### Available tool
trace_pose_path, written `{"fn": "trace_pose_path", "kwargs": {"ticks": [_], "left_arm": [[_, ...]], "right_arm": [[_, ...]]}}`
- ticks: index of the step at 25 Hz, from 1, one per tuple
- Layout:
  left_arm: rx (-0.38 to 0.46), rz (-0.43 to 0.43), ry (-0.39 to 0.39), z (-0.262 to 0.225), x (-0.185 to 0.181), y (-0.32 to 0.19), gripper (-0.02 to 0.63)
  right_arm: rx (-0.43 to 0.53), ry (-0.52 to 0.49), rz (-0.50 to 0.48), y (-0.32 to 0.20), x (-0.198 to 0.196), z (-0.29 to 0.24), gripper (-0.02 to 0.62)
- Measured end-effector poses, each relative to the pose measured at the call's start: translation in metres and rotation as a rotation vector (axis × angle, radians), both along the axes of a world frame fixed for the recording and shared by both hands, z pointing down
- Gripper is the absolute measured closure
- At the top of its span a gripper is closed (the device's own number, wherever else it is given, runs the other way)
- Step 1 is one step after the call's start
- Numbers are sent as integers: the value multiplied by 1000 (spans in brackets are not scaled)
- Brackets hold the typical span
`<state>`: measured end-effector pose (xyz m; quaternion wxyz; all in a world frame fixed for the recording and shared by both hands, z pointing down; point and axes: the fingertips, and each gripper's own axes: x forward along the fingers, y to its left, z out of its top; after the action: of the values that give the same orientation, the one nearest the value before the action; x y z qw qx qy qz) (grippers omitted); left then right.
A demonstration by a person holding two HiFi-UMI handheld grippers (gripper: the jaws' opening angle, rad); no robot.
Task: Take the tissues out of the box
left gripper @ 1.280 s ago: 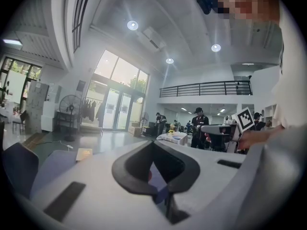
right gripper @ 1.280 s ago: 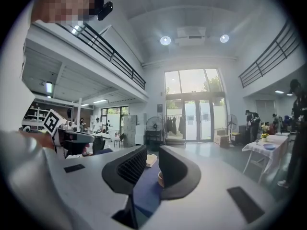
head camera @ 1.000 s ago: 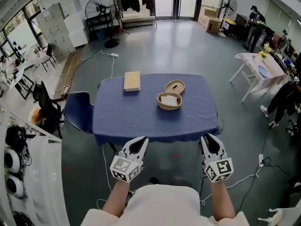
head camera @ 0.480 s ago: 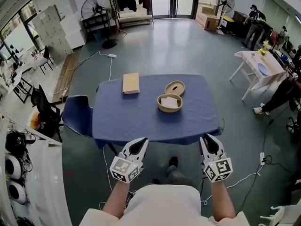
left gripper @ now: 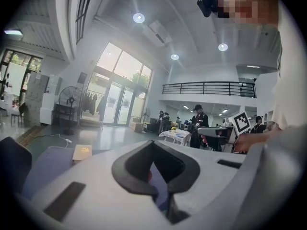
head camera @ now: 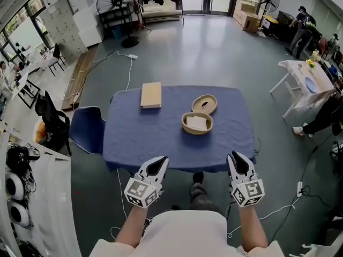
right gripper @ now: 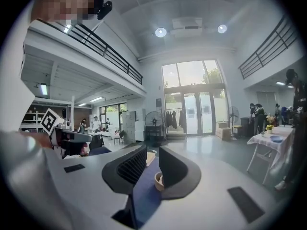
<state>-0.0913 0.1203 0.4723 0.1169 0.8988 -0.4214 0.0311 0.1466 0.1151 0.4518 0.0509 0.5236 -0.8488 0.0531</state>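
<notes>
At the 7 o'clock side of the head view, the left hand-held gripper (left gripper: 153,145) hangs short of the blue counter (head camera: 144,138), not over it. In its own view its tips meet and nothing sits between them, so it is clenched on nothing. On the counter, a flat tan pack (head camera: 151,95) lies at 11 o'clock from the middle, well apart from everything else. To the right of the middle stands the round box (head camera: 197,132), open, with the white tissues (head camera: 196,122) lying inside it. Its lid (head camera: 204,104) lies flat on the cloth just beside it at 1 o'clock. At the 5 o'clock side, the right hand-held gripper (right gripper: 152,152) is also short of the counter edge. Its jaws stand apart and released, with only the cloth and the far-off box showing through the gap. By my reading, the task has hardly begun. The lid is already off, which clears the way, but the tissues are all in the box and neither hand-held gripper is near them. What is left is nearly everything: reaching over the counter, pinching the tissues and lifting them out. As for writing, I can read no brand, label or print on the pack, the box or the lid. The only patterns are the square markers on each cube.
</notes>
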Motion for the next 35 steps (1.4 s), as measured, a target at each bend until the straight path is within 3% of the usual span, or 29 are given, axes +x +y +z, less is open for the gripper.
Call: {"fn": "trace_pose_path", "kwargs": {"ticks": [16,27,35], "left_arm": [[-54,-61,-11,10,56,-157,598],[-74,-135,-37,21,84,-224,598],[-97,-180,-44,27,83,-254,598]], "right_arm": [[-92,10,-130,-182,32,26,500],[-119,16,-240,-260,48,46,500],[-153,30,-308,-293,39,62,500]]}}
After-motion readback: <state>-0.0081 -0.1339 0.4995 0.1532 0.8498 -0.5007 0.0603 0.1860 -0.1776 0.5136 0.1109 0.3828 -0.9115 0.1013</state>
